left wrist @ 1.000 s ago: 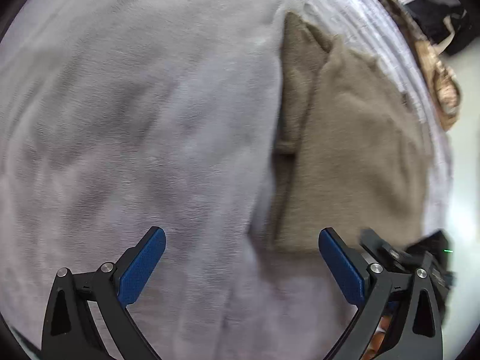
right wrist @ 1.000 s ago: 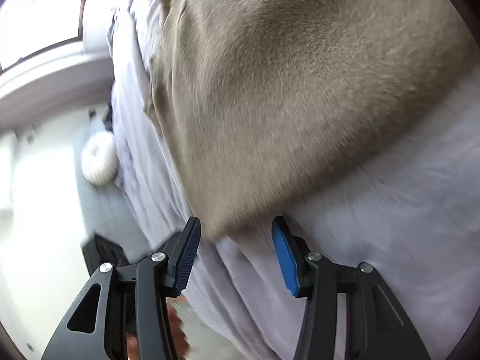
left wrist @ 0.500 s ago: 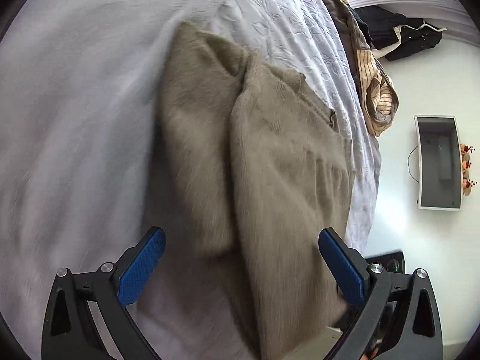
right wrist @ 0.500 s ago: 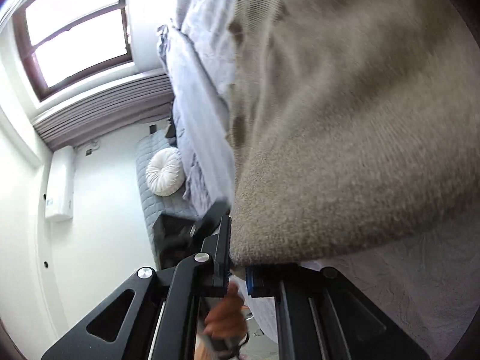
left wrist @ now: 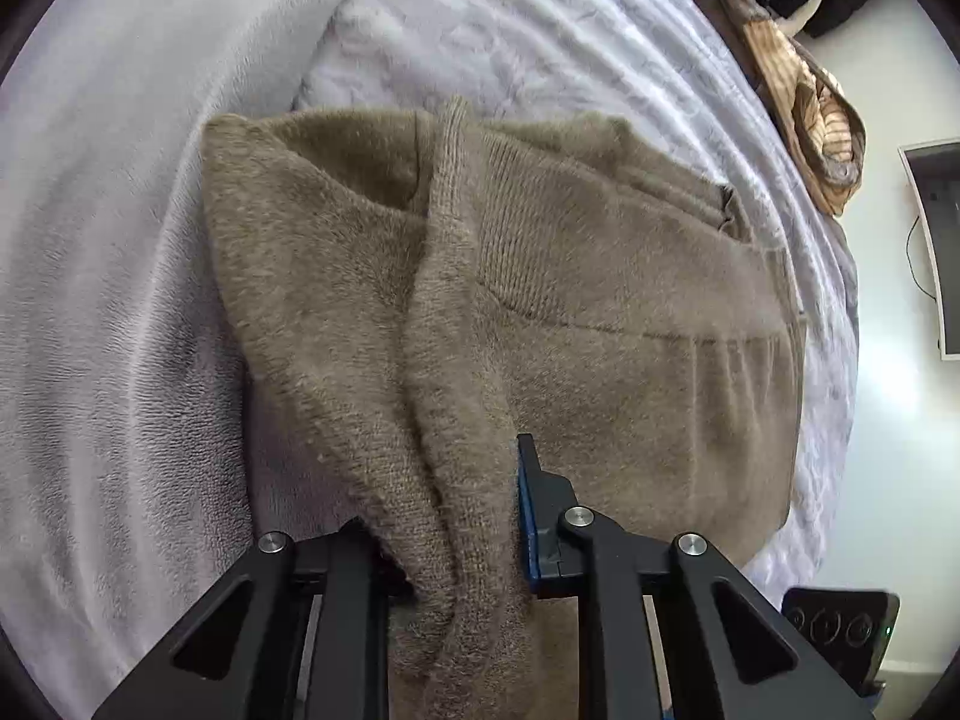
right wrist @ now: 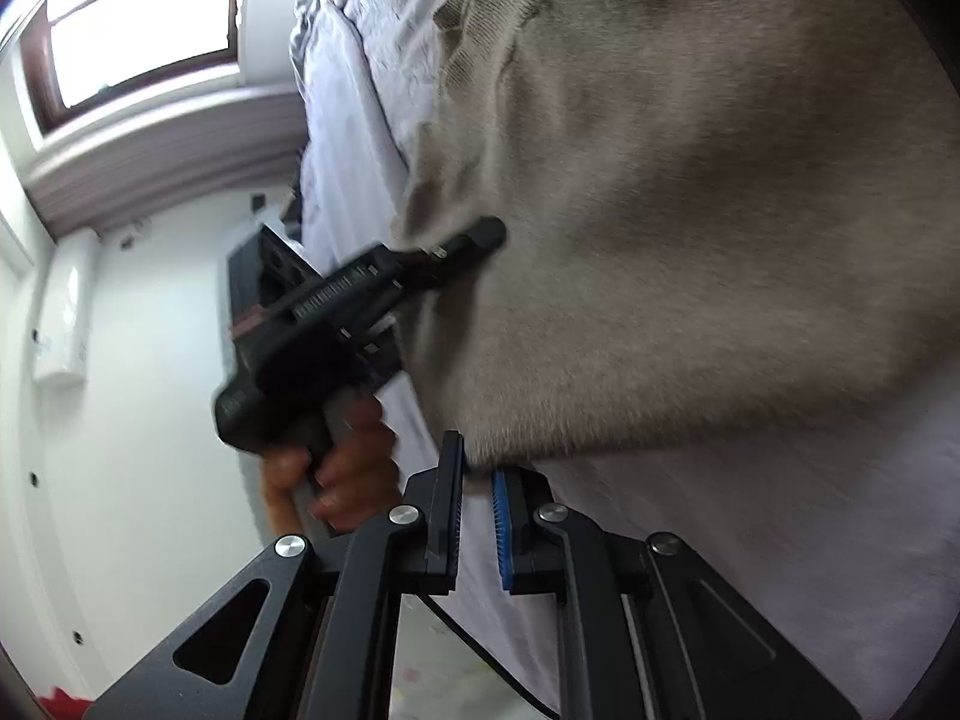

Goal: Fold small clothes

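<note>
Both hand-held grippers, left [left wrist: 456, 516] and right [right wrist: 477, 510], clamped.

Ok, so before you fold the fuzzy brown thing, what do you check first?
1. Left gripper shut on the garment: ok, a thick fold sits between its fingers.
2. Right gripper shut on the garment's edge: ok, fingers nearly closed on the hem.
3. Garment lying flat: not ok, it is bunched and ridged down the middle.
4. Both grippers on matching corners: cannot tell.
5. Bed beneath is free for laying it down: ok on the near side; other clothes lie at the far edge.
</note>
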Motion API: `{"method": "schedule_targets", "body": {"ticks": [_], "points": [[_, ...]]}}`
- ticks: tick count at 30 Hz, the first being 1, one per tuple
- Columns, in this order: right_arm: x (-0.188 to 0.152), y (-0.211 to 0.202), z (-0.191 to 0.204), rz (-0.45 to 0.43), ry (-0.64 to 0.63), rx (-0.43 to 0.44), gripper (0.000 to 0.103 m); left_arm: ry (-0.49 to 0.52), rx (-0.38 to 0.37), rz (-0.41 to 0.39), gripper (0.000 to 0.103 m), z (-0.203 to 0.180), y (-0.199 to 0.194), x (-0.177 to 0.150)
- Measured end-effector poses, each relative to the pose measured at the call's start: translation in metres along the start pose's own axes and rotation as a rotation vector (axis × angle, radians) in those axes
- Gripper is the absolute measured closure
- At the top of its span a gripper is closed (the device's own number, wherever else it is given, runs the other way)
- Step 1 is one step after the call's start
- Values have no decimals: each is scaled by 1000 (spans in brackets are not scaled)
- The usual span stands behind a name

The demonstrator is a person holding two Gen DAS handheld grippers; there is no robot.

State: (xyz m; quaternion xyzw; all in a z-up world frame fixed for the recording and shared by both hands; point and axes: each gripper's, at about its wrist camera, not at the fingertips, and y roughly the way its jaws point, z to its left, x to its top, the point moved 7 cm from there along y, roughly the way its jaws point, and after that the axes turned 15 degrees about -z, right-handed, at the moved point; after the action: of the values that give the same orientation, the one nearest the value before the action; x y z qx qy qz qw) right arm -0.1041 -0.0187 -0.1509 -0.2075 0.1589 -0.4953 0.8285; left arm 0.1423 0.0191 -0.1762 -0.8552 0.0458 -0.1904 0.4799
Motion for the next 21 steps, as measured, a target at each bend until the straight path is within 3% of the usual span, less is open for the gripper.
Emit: {"method": "schedule_targets", "body": {"ticks": [4,7,12,16,21], "points": [[-1,-34,-5,32,-85,-48,91,21,-35,-82,86,-23,-23,6],[15,-68,-12,-10,-129,-80,91,49,-55,-127,86,-56,-40,14],[53,-126,-30,-119,-110,-92,91,138,-98,-180,86,-143,-47,31],[88,-162,-43,-212,-98,-92,91,283,-86,-179,86,-220,-25,26],[134,-176,-61,-283,-82,-105,91,427,-2,-97,86,-284,48,-5]]}}
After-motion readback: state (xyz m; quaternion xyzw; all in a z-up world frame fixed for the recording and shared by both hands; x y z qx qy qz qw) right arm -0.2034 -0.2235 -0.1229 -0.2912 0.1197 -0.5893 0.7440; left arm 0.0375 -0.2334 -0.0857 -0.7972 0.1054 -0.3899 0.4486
